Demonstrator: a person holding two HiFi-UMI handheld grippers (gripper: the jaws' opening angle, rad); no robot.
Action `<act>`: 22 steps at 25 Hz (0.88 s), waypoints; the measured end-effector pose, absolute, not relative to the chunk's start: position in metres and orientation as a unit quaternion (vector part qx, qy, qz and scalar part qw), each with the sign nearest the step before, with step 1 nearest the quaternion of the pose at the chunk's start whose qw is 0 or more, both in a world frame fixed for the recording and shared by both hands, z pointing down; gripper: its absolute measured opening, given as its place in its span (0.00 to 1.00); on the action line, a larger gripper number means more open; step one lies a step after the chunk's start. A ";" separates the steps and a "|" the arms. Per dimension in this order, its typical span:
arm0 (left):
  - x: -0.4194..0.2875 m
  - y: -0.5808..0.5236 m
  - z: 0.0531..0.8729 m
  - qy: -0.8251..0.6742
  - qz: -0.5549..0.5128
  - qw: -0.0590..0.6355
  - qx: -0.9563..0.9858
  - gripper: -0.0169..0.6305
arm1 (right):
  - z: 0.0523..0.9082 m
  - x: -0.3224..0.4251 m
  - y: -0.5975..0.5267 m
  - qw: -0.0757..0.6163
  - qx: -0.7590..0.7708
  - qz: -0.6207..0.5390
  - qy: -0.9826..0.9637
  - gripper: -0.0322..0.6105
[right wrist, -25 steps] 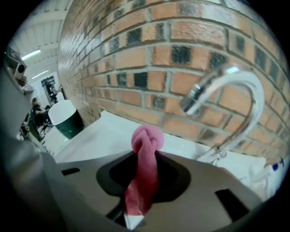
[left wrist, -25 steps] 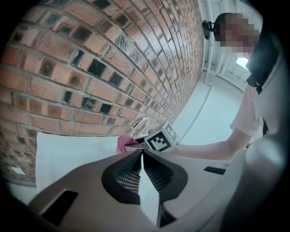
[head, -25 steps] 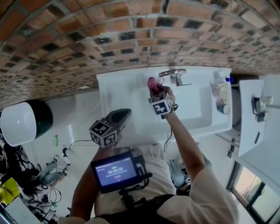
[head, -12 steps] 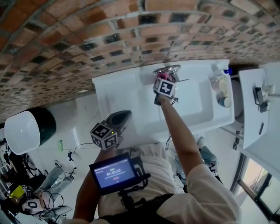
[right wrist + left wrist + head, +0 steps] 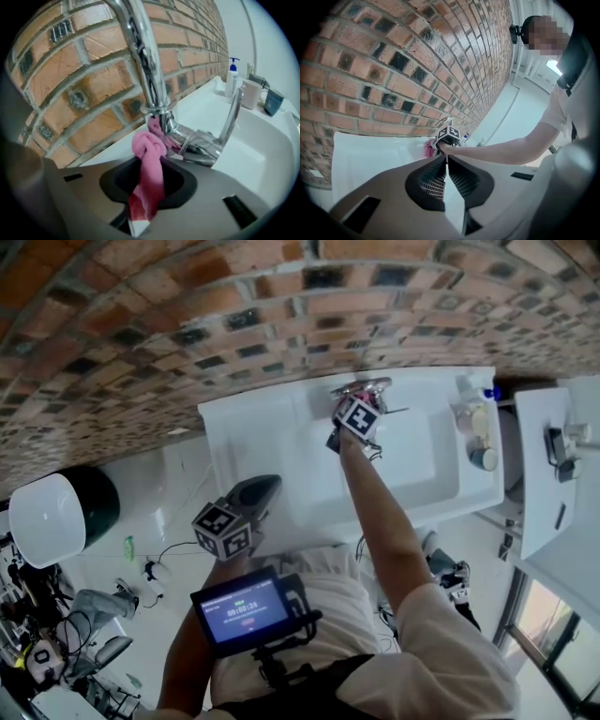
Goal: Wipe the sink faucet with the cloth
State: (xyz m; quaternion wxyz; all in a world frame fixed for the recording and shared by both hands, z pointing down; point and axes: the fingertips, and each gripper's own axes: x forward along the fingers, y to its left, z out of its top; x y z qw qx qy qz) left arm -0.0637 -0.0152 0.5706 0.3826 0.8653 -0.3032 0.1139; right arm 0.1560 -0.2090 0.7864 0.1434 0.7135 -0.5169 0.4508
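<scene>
The chrome faucet (image 5: pixel 145 61) rises from the back rim of the white sink (image 5: pixel 281 456) against the brick wall. My right gripper (image 5: pixel 146 185) is shut on a pink cloth (image 5: pixel 149 152), and the bunched end of the cloth presses against the foot of the spout beside the lever handle (image 5: pixel 232 117). In the head view the right gripper (image 5: pixel 351 407) sits right at the faucet (image 5: pixel 364 386). My left gripper (image 5: pixel 262 489) hangs shut with nothing in it near the sink's front left edge, away from the faucet; its jaws (image 5: pixel 446 161) meet in the left gripper view.
A soap pump bottle (image 5: pixel 231 75) and cups (image 5: pixel 253 93) stand on the sink's right end. A second white counter (image 5: pixel 553 484) lies to the right. A round white and dark bin (image 5: pixel 56 517) stands on the floor at left. Brick wall runs behind the sink.
My right gripper has moved from over the basin up to the faucet with the pink cloth and has rolled. The left gripper has stayed in place.
</scene>
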 end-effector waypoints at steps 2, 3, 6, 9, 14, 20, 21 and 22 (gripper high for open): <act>-0.065 -0.015 0.569 -0.305 0.113 0.384 0.864 0.03 | 0.776 0.160 -0.206 0.124 0.721 0.449 -0.513 0.21; -0.065 -0.015 0.569 -0.306 0.113 0.384 0.864 0.03 | 0.769 0.162 -0.205 0.111 0.724 0.448 -0.513 0.21; -0.067 -0.014 0.568 -0.307 0.113 0.384 0.864 0.03 | 0.749 0.160 -0.203 0.084 0.724 0.442 -0.523 0.21; -0.068 -0.014 0.565 -0.306 0.112 0.381 0.865 0.03 | 0.734 0.162 -0.199 0.071 0.724 0.433 -0.532 0.21; -0.068 -0.012 0.562 -0.308 0.109 0.379 0.866 0.03 | 0.703 0.168 -0.201 0.068 0.724 0.384 -0.569 0.21; -0.066 -0.007 0.562 -0.309 0.110 0.378 0.866 0.03 | 0.684 0.172 -0.203 0.081 0.713 0.352 -0.601 0.21; -0.065 -0.006 0.561 -0.308 0.110 0.377 0.866 0.03 | 0.679 0.173 -0.202 0.081 0.712 0.343 -0.607 0.21; -0.064 -0.005 0.560 -0.309 0.109 0.376 0.867 0.03 | 0.673 0.173 -0.201 0.080 0.712 0.334 -0.613 0.21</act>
